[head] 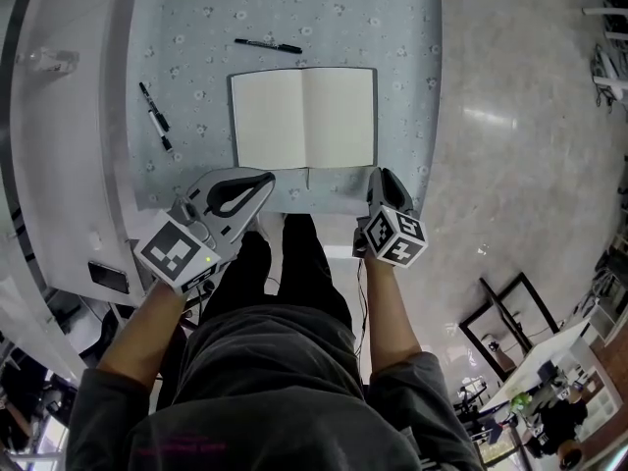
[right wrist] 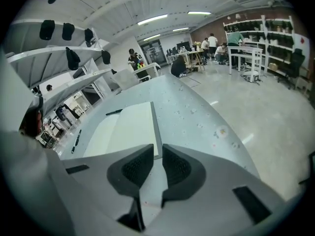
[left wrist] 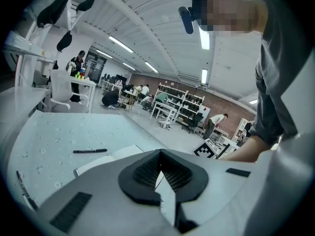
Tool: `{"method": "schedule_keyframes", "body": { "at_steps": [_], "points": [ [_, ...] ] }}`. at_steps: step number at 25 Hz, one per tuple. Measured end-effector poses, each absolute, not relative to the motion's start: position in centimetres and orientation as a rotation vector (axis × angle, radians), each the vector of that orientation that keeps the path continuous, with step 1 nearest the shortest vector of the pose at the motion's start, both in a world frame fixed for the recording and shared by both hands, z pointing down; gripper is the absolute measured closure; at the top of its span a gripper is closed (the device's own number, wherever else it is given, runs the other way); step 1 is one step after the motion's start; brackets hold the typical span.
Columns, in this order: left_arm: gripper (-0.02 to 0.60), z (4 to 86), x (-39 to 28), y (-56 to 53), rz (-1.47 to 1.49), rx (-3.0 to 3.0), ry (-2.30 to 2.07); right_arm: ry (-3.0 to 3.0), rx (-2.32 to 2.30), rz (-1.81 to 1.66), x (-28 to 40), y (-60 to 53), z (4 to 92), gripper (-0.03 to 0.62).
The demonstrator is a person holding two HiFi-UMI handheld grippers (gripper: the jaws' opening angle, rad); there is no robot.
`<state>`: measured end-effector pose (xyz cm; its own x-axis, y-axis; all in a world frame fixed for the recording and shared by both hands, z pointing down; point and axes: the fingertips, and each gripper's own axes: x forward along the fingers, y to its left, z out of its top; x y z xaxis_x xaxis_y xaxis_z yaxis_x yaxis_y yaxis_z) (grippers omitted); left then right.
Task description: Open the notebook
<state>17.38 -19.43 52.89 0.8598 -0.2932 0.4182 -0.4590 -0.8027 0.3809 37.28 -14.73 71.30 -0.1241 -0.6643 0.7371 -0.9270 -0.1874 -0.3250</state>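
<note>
Two grippers are held at the near edge of the table [head: 392, 27], one in each of the person's hands, as seen in the head view. The table carries a pale flowered cloth [head: 196, 18].

**Notebook.** The notebook [head: 304, 118] lies flat on the cloth in the near half of the table, already open. It shows two blank pages divided by a central fold. It also appears in the left gripper view [left wrist: 106, 159] and the right gripper view [right wrist: 125, 129].

**Left gripper.** The left gripper [head: 267, 178] points at the notebook's near left corner, and its tip is just beside that corner. Whether it touches cannot be told. In its own view [left wrist: 160, 154] the pads meet at their tips and nothing lies between them.

**Right gripper.** The right gripper [head: 381, 175] sits just beside the notebook's near right corner and is tilted downward. In its own view [right wrist: 158, 149] the jaws stand a narrow slit apart. Only cloth and the notebook's right edge show beyond the gap, and the pads press on nothing.

**Pens.** A far pen [head: 268, 45] lies on the cloth beyond the notebook, close to parallel with its far edge and apart from it. It is also seen from both grippers [left wrist: 90, 151] [right wrist: 113, 112]. A left pen [head: 155, 117] lies aslant to the left of the notebook, well clear of it [right wrist: 77, 140].

**Surroundings.** A glossy floor [head: 510, 116] borders the table on the right.
</note>
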Motion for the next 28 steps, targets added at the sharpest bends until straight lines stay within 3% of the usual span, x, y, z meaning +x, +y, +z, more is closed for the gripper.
{"method": "schedule_keyframes", "body": {
  "at_steps": [28],
  "points": [
    [0.581, 43.1, 12.7, -19.5, 0.318, 2.712, -0.647, -2.032, 1.825, 0.837, 33.4, -17.5, 56.5, 0.557]
  ]
}}
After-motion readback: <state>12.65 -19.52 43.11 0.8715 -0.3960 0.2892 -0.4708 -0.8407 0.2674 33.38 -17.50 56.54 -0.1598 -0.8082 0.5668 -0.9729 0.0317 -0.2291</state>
